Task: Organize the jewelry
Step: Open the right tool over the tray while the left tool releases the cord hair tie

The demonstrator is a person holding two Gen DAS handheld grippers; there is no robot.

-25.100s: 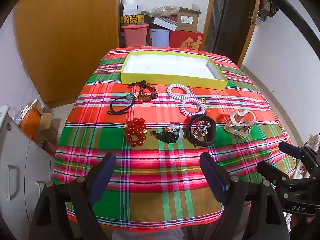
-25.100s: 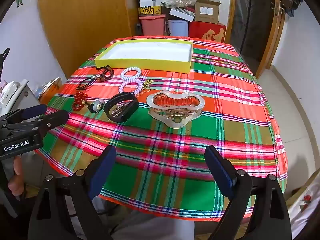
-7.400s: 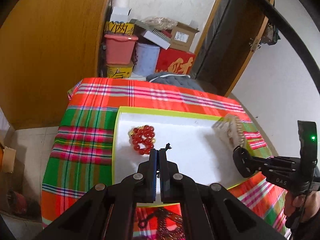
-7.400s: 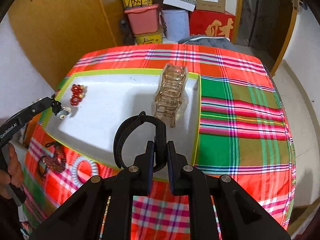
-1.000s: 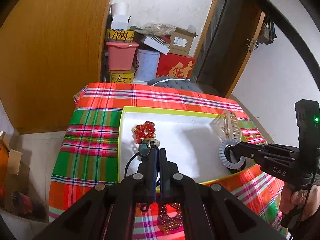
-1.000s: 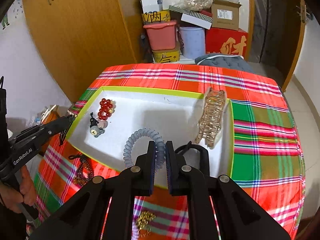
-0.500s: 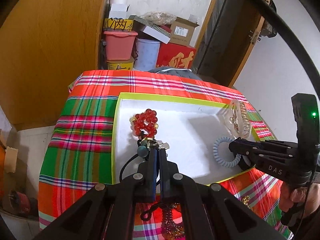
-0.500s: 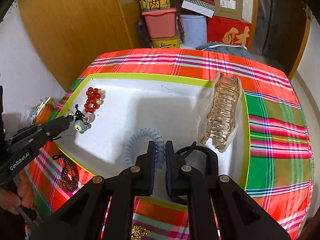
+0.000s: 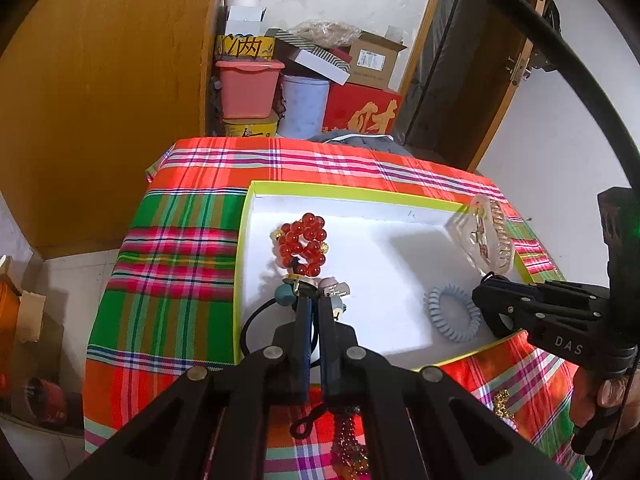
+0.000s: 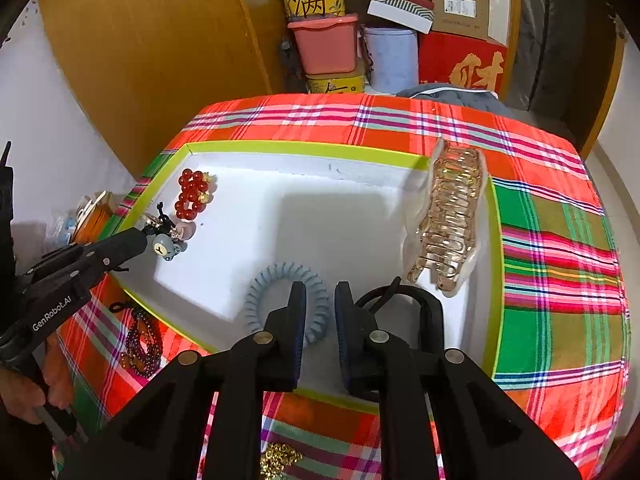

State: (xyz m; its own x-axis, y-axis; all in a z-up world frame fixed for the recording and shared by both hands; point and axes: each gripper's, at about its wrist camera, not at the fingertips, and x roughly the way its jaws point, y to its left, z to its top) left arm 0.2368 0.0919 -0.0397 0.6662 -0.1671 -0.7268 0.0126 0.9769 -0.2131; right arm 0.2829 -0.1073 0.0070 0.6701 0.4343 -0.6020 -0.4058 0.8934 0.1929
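I count five pieces in the tray (image 10: 248,146). My left gripper (image 9: 314,300) pinches the hair tie (image 9: 286,294); right gripper (image 10: 320,294), slightly parted, empty, over the coil (image 10: 272,280).

You're looking at a tablecloth (image 10: 556,240) showing a loud plaid of orange-red and green crossed by pink, purple and white stripes. The tray (image 10: 304,147) is glowing lime-yellow round its rim, plain white inside. At ten o'clock in the right wrist view, the bead bracelet (image 10: 191,195) is shining glossy red with gold accents. At two o'clock the hair claw (image 10: 448,216) is reading clear with an amber-gold tint. The coil hair tie (image 10: 276,280) near six o'clock is showing pale blue-grey. Both of your grippers, left (image 9: 314,305) and right (image 10: 321,304), are coming through black with dark blue pads (image 10: 299,308).
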